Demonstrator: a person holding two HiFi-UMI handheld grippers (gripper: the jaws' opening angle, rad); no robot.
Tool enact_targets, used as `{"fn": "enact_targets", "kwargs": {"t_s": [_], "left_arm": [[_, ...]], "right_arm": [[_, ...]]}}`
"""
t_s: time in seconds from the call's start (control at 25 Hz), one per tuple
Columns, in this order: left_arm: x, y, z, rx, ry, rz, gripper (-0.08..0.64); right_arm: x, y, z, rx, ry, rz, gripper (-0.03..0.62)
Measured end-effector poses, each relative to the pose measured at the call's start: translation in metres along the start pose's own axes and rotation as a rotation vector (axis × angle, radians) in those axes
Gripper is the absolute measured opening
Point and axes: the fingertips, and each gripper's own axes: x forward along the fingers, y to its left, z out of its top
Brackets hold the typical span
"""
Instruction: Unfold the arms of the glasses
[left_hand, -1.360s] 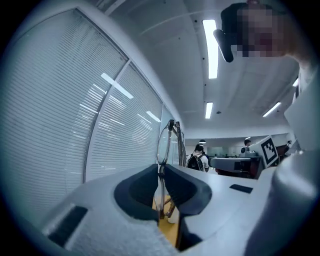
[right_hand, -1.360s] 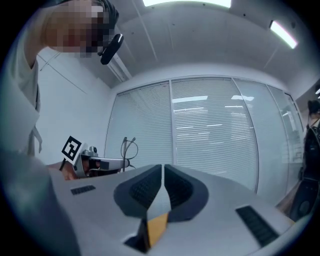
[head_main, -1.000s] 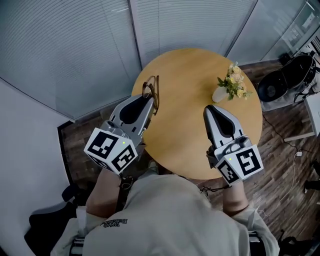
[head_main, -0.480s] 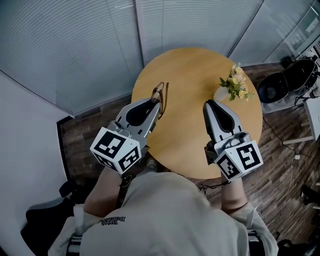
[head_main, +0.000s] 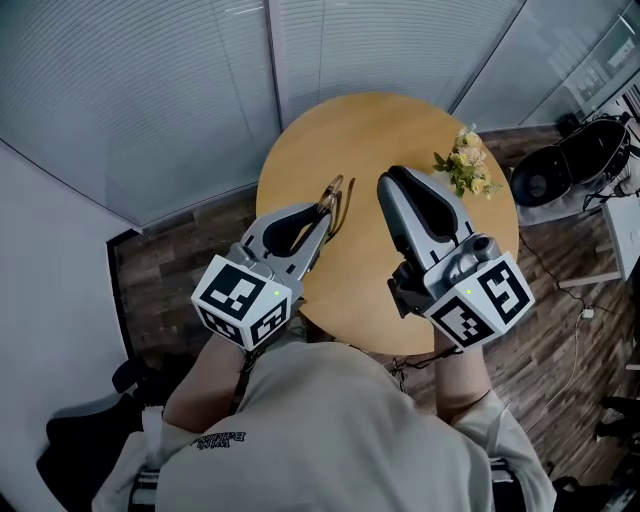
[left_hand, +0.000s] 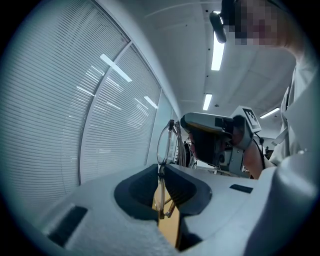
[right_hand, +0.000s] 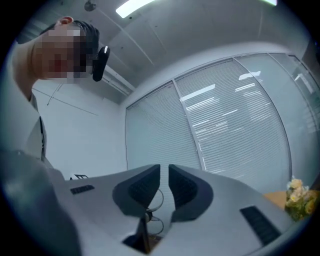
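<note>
Nearest is the person's pale shirt (head_main: 320, 440), with both marker cubes just beyond it. The left gripper (head_main: 322, 212) has its jaws nearly together, clamped on the glasses (head_main: 335, 195) at the lower rim of a lens. The frame stands upright above the jaws with its arms folded, above the near left part of the round wooden table (head_main: 400, 300). The right gripper (head_main: 392, 180) is just right of the glasses, not touching them. Its jaws are a narrow slit apart with nothing between them. Farther right, a small white vase of flowers (head_main: 462, 165) stands on the table. White blinds (head_main: 150, 90) close the far side.
</note>
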Motion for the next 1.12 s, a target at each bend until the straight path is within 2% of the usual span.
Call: {"fn": "enact_targets", "kwargs": {"t_s": [0.24,0.64,0.84,1.12], "left_arm": [[-0.001,-0.011,-0.004,0.02,0.006,-0.028,0.054],[0.008,-0.014,-0.015,0.032,0.038,-0.039,0.054],[0.004,-0.014,-0.015,0.029,0.037,-0.038,0.054],[0.0,0.009,-0.01,-0.011,0.016,0.02,0.054]], "right_arm": [[0.011,0.01,-0.014,0.0,0.06,0.045,0.04],[0.011,0.007,-0.03,0.14,0.086,0.095,0.04],[0.011,0.011,-0.041,0.128,0.121,0.09,0.04],[0.003,0.002,-0.047,0.103,0.138,0.064,0.04]]}}
